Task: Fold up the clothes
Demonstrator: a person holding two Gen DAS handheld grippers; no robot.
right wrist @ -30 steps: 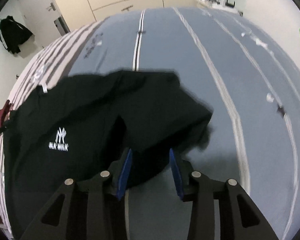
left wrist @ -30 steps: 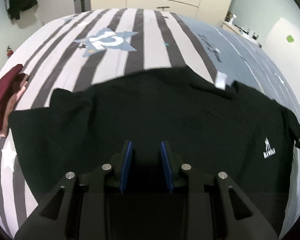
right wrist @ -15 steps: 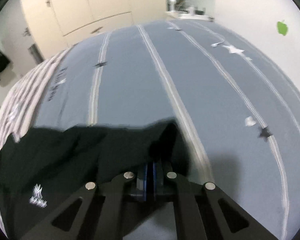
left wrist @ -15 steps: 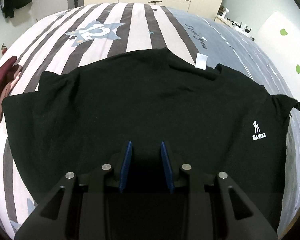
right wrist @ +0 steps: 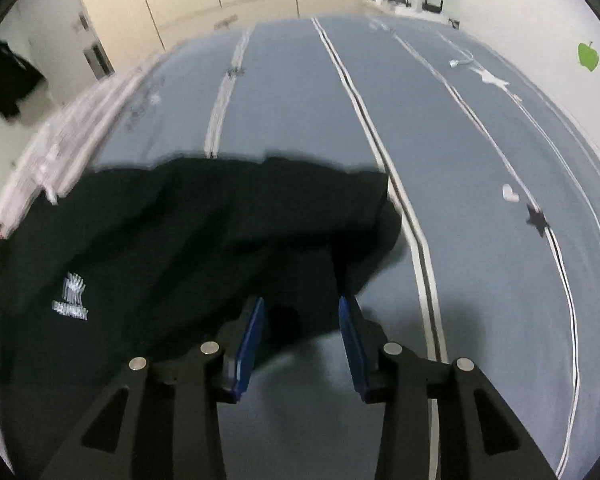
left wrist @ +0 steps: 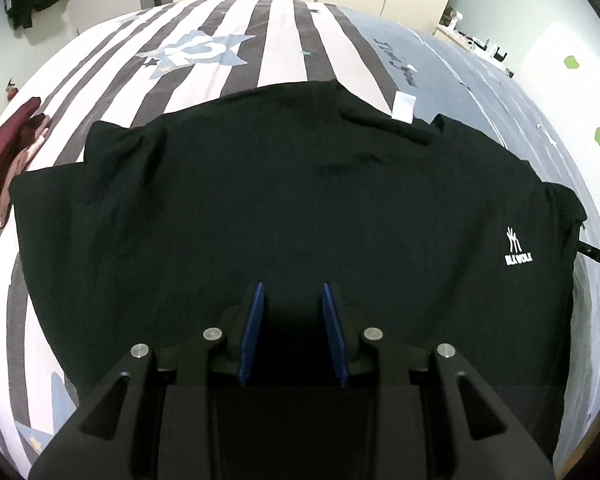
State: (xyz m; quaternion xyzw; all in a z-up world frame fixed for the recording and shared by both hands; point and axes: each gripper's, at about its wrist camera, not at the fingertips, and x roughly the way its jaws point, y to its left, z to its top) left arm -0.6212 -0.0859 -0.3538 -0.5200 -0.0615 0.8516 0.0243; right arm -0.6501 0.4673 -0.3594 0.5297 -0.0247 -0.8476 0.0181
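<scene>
Shirt (left wrist: pixel 292 208), black, lies spread flat on the bed (left wrist: pixel 284 36), and everything else sits around it: its white neck label (left wrist: pixel 404 107) stands at the far edge, its small white logo (left wrist: pixel 514 249) near the right edge, and a dark red garment (left wrist: pixel 0 164) rests on the bed just past its left sleeve. Your left gripper (left wrist: pixel 292 330) hangs over the shirt's near hem with the blue pads partly apart; black cloth lies between and under them, but you cannot tell from this view whether they press on it. Your right gripper (right wrist: pixel 302 338) is at the shirt's right side, over its sleeve (right wrist: pixel 352 220); its jaws have just been opening and now stand apart, with the sleeve's edge lying between them and neither pad pinching it. Blur smears that view, logo (right wrist: pixel 71 298) included.
</scene>
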